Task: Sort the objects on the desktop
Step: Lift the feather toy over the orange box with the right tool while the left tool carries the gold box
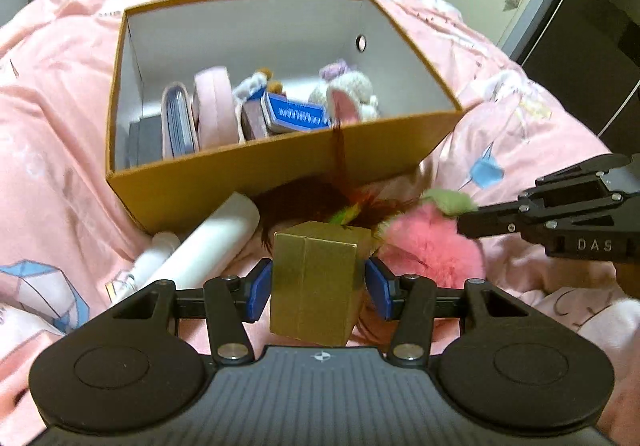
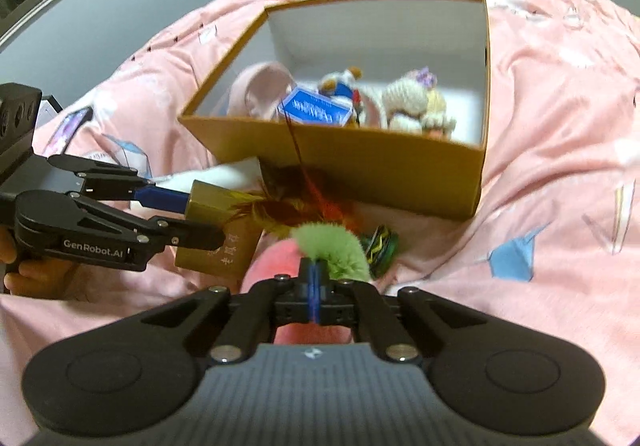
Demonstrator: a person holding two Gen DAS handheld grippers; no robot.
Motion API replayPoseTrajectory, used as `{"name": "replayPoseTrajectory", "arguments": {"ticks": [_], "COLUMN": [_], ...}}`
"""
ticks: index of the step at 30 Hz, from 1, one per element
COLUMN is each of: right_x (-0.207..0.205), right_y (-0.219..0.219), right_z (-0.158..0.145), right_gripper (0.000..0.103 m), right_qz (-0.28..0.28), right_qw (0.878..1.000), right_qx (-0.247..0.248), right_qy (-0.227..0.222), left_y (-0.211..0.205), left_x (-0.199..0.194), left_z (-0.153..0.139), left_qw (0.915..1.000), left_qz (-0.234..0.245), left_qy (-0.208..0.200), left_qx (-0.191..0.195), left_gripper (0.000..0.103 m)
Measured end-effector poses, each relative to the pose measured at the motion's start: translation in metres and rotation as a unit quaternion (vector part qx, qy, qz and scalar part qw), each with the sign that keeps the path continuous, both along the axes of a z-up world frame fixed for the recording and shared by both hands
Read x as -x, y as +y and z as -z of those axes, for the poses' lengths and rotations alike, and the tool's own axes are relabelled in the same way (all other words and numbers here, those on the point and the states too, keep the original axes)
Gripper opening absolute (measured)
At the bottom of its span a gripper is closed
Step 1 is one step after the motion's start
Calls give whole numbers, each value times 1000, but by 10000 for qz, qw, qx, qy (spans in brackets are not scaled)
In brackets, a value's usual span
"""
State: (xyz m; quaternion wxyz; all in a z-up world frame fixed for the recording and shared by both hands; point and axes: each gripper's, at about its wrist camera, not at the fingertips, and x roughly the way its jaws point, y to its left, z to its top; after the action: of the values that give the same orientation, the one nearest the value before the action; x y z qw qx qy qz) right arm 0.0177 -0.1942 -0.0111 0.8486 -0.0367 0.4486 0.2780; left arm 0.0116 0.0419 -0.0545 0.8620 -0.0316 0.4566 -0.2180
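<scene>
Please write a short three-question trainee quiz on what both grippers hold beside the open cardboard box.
1. True or false: the left gripper is shut on the small gold cardboard carton.
2. What does the right gripper pinch? A) the green fuzzy leaf of the pink fluffy pompom; B) the white plastic tube.
3. Fill in: the feather toy lies ___ the brown open cardboard box.

Key: 1 true; 2 A; 3 outside.

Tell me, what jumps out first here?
The big brown box on the pink blanket, with plush toys inside. In front of it, the left gripper holds a gold box. Beside it, the right gripper pinches the green tuft of a fluffy pink toy.
</scene>
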Motion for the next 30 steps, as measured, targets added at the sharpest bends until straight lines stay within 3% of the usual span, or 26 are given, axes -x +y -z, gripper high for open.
{"name": "replayPoseTrajectory", "arguments": {"ticks": [16,25,30], "right_x": [-24,-47,-63], "right_y": [-8,1,5], "right_z": [-92,-108,-100], "right_gripper": [0,0,0], "right_qz": [407,595,718], "right_qw": [9877,9756,9720], "right_qx": [-253,139,460], "right_qy": [-1485,-2110,-2191], "left_y": [3,5,8], "left_x": [-3,-17,-26], "left_z": [-61,-87,-94], "left_qw": [9968,9935,9920], "left_qz": [-107,-204,-282], "left_qy": [-788,-1108,-1223], "left_qx": [117,181,146], "left_gripper": [58,58,58]}}
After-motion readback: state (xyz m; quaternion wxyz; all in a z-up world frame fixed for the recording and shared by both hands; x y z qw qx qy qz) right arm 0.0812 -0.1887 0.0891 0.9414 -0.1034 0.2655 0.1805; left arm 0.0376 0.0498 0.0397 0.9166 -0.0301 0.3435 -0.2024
